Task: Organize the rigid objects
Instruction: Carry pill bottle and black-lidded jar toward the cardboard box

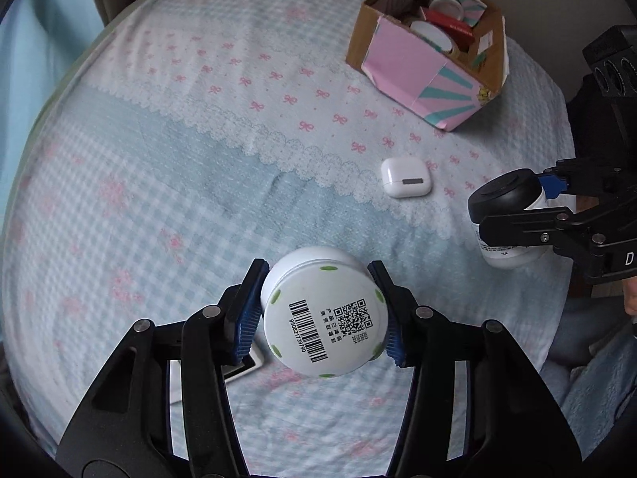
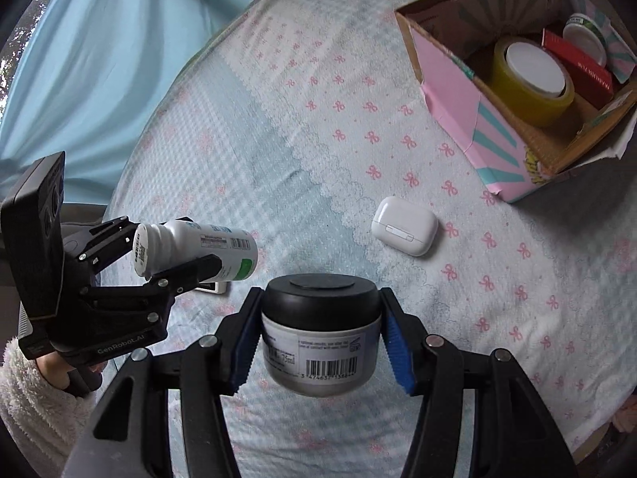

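My left gripper (image 1: 320,310) is shut on a white bottle (image 1: 324,318), its barcoded bottom facing the camera, held above the bed; it also shows in the right wrist view (image 2: 199,251). My right gripper (image 2: 320,330) is shut on a black-lidded jar (image 2: 320,334) with a white body, held above the bed; this jar also shows in the left wrist view (image 1: 507,215). A white earbuds case (image 1: 406,178) (image 2: 404,226) lies on the bedspread between both grippers and the cardboard box (image 1: 402,63) (image 2: 450,87).
The box holds a yellow tape roll (image 2: 529,79), a red box (image 2: 577,67) and a white jar (image 2: 583,34). A small flat white device (image 1: 243,366) lies on the bed under my left gripper. A blue curtain (image 2: 99,59) hangs at the left.
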Action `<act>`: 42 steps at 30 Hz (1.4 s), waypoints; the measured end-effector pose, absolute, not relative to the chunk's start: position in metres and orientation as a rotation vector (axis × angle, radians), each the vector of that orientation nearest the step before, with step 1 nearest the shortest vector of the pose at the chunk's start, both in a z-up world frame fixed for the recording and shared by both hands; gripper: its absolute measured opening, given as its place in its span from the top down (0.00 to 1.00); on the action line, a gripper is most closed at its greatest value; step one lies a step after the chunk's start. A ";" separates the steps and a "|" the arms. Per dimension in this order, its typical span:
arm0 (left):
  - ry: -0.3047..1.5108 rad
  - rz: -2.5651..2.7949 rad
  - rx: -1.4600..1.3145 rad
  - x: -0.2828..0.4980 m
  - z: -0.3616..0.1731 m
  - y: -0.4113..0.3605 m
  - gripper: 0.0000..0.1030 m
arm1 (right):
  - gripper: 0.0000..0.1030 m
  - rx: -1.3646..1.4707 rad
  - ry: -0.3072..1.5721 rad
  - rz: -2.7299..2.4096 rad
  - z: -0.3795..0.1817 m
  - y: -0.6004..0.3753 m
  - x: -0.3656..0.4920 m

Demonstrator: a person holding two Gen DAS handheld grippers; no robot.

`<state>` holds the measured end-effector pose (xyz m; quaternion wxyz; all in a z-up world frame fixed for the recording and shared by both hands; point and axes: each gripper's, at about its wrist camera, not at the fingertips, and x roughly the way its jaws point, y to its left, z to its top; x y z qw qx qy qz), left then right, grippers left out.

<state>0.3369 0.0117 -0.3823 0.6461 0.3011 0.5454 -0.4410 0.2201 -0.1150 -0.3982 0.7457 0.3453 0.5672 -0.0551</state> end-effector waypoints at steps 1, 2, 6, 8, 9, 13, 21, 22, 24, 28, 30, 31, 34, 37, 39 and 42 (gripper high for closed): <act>1.238 -0.999 0.665 0.333 -0.373 0.010 0.54 | 0.49 0.747 1.234 -0.114 -0.389 -0.119 0.217; 1.237 -0.995 0.646 0.330 -0.365 0.008 0.54 | 0.49 0.736 1.227 -0.109 -0.380 -0.123 0.213; 1.225 -0.982 0.570 0.317 -0.326 -0.008 0.54 | 0.49 0.696 1.192 -0.085 -0.341 -0.145 0.203; 1.210 -0.976 0.537 0.311 -0.304 -0.019 0.54 | 0.49 0.666 1.178 -0.073 -0.322 -0.160 0.198; 1.203 -0.971 0.521 0.308 -0.293 -0.027 0.54 | 0.49 0.651 1.173 -0.066 -0.312 -0.170 0.195; 1.156 -0.932 0.450 0.301 -0.252 -0.059 0.54 | 0.49 0.612 1.162 -0.047 -0.285 -0.215 0.187; 1.133 -0.807 0.297 0.295 -0.213 -0.144 0.54 | 0.49 0.487 1.182 -0.005 -0.264 -0.323 0.187; 1.137 -0.794 0.282 0.295 -0.214 -0.156 0.54 | 0.49 0.472 1.187 -0.001 -0.264 -0.335 0.188; 1.146 -0.769 0.254 0.296 -0.219 -0.177 0.54 | 0.49 0.441 1.201 0.004 -0.267 -0.359 0.191; 1.185 -0.722 0.196 0.296 -0.240 -0.210 0.54 | 0.49 0.390 1.239 0.035 -0.280 -0.393 0.199; 1.205 -0.702 0.166 0.295 -0.255 -0.222 0.54 | 0.49 0.345 1.260 0.056 -0.292 -0.405 0.205; 1.218 -0.689 0.151 0.295 -0.264 -0.228 0.54 | 0.49 0.329 1.270 0.070 -0.298 -0.411 0.208; 1.261 -0.648 0.117 0.296 -0.294 -0.241 0.54 | 0.49 0.295 1.302 0.107 -0.321 -0.421 0.217; 1.295 -0.599 0.102 0.295 -0.327 -0.249 0.54 | 0.49 0.249 1.322 0.156 -0.346 -0.424 0.226; 1.318 -0.563 0.085 0.295 -0.346 -0.252 0.54 | 0.49 0.217 1.327 0.181 -0.363 -0.423 0.231; 1.336 -0.505 0.073 0.296 -0.366 -0.254 0.54 | 0.49 0.190 1.327 0.202 -0.383 -0.419 0.237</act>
